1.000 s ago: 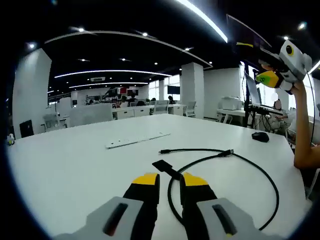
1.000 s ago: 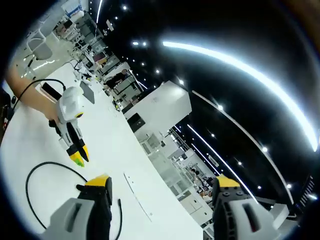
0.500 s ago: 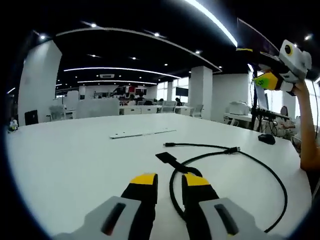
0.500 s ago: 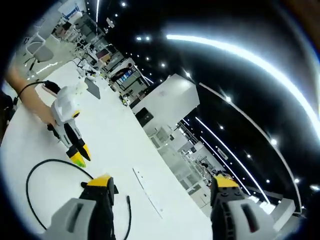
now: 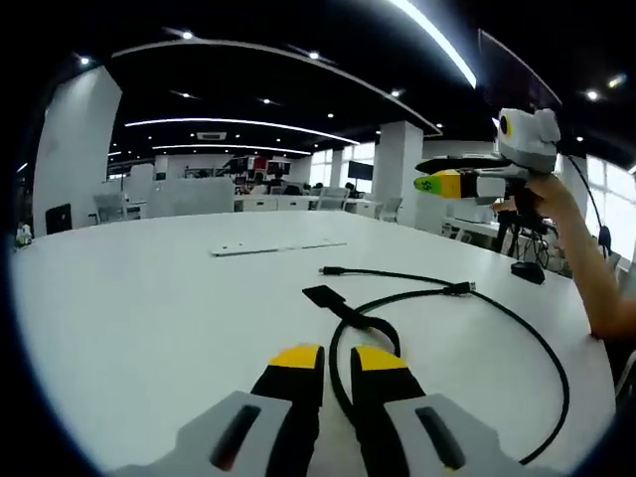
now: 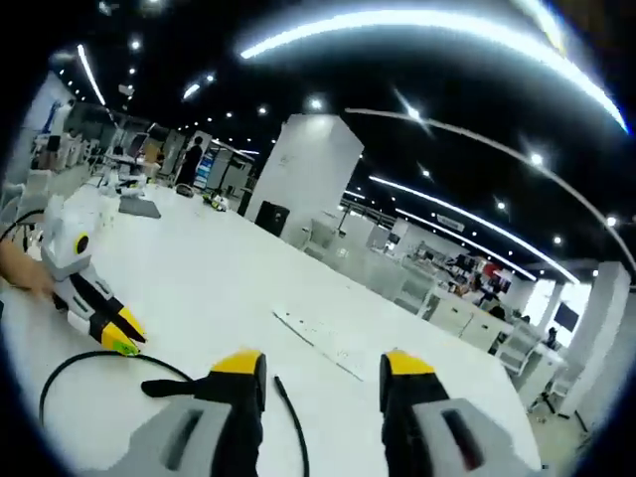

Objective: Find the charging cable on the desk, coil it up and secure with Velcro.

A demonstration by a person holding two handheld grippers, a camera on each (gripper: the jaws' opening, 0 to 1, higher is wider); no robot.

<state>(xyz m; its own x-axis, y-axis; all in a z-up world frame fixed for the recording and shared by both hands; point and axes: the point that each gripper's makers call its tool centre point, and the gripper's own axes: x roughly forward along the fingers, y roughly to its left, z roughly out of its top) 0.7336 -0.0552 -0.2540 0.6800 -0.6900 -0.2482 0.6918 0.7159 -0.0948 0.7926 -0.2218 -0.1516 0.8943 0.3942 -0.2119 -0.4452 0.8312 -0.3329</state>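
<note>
A black charging cable lies in a wide loop on the white desk. Its flat Velcro strap and a thin plug end point left. My left gripper hovers low over the near bend of the loop. Its yellow-tipped jaws stand a narrow gap apart, and the cable runs in the gap between them. My right gripper is held in the air by a hand at the right. In the right gripper view my right gripper stands open with nothing in it, above the cable and beside the left gripper.
A flat white strip lies further back on the desk, seen too as the strip. A black mouse sits at the right edge near the person's forearm. A laptop stands far left. Office desks and chairs fill the background.
The right gripper has swung down from pointing at the ceiling to level over the desk, and its jaws stand closer together. The left gripper's jaws have narrowed slightly.
</note>
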